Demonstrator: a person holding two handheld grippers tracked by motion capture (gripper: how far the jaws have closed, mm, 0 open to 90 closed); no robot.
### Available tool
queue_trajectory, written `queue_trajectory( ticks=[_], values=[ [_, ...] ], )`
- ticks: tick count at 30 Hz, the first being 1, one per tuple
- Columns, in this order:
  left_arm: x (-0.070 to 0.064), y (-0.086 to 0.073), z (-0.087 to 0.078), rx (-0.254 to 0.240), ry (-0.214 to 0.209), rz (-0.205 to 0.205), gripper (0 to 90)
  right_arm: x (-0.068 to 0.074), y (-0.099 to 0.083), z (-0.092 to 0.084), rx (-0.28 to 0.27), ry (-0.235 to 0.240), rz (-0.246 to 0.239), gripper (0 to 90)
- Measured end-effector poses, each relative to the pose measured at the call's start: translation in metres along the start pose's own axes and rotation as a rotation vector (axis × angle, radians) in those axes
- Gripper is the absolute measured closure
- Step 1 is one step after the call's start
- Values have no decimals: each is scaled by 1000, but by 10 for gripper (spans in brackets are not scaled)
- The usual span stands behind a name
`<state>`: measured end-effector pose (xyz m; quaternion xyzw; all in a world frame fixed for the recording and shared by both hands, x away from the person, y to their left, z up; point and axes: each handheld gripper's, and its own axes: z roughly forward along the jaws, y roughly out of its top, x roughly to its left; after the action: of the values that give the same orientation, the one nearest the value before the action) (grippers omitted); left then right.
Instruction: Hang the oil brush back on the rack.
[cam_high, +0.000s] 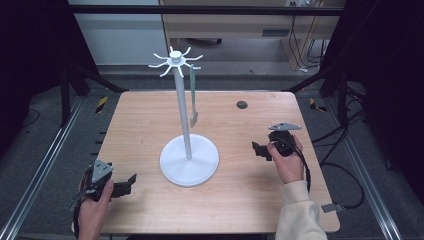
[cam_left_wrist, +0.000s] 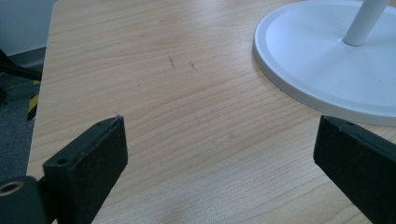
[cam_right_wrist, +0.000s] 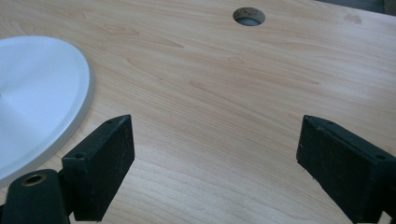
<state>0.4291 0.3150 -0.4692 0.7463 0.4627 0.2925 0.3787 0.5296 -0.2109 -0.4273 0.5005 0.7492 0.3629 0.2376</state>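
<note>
While the white stand (cam_high: 189, 159) sits mid-table with a spatula (cam_high: 193, 95) hung from its top hooks, the left gripper (cam_high: 131, 181) rests near-left and the right gripper (cam_high: 257, 149) right of the base, both well apart from it, jaws wide and empty.

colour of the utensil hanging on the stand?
Pale grey-green utensil, on a white stand; shows best in the high view.

No readable text, label or number anywhere.
</note>
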Motion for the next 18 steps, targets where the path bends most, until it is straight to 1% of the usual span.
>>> queue_trajectory(
  ticks=[3, 5, 7, 8, 10, 13, 16, 18],
  values=[
    [0, 0, 0, 2, -1, 1, 25, 4, -5, 9, 21, 18, -2, 120],
    [1, 0, -1, -5, 1, -8, 25, 6, -9, 15, 41, 32, -8, 120],
    [2, 0, -1, -9, 5, -15, 25, 9, -11, 20, 79, 53, -6, 119],
    [2, 0, -1, -8, 7, -16, 25, 10, -12, 22, 82, 50, -9, 120],
    [2, 0, -1, -7, 6, -15, 25, 11, -14, 25, 87, 63, 4, 120],
    [1, 0, -1, -6, 3, -7, 25, 13, -18, 29, 97, 69, 9, 120],
    [1, 0, 0, -3, 2, -5, 25, 14, -21, 33, 92, 78, 18, 125],
    [1, 0, 0, -2, 2, -6, 25, 14, -23, 35, 85, 79, 12, 126]
  ],
)
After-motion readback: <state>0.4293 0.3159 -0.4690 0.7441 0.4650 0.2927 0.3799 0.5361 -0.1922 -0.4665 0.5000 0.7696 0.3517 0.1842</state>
